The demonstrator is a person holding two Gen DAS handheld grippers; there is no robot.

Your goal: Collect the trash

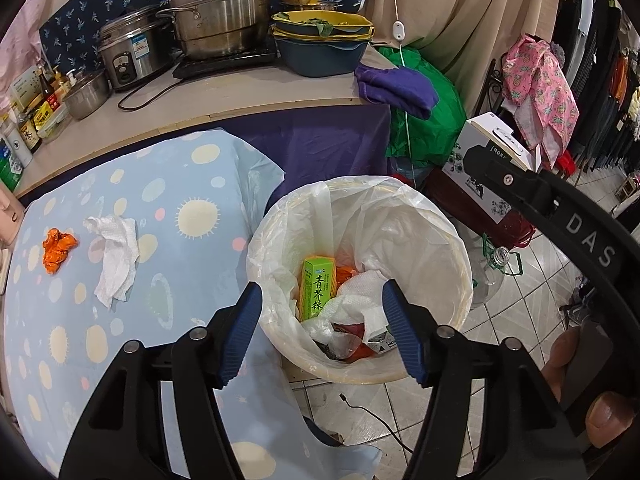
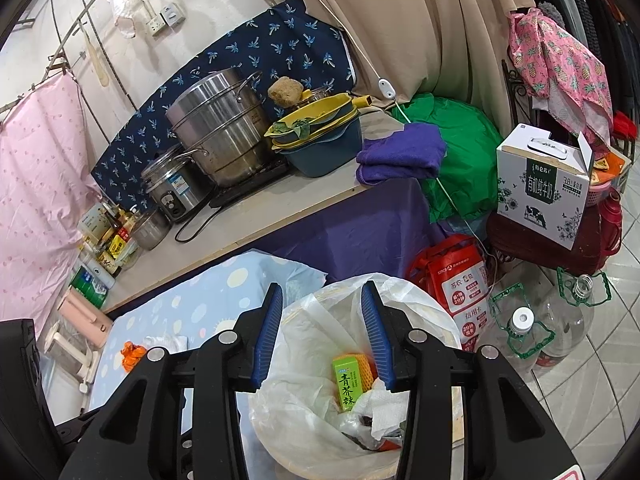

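A round bin with a white plastic liner stands on the floor beside a table with a pale blue dotted cloth. Inside lie a green carton, white paper and orange scraps. On the cloth lie a crumpled white tissue and an orange wrapper. My left gripper is open and empty above the bin's near side. My right gripper is open and empty over the bin; the carton, the wrapper and part of the tissue show there.
A counter behind the table holds steel pots, a rice cooker, stacked bowls, bottles and a purple cloth. On the floor to the right are a green bag, a milk box, a red bag and clear plastic bottles.
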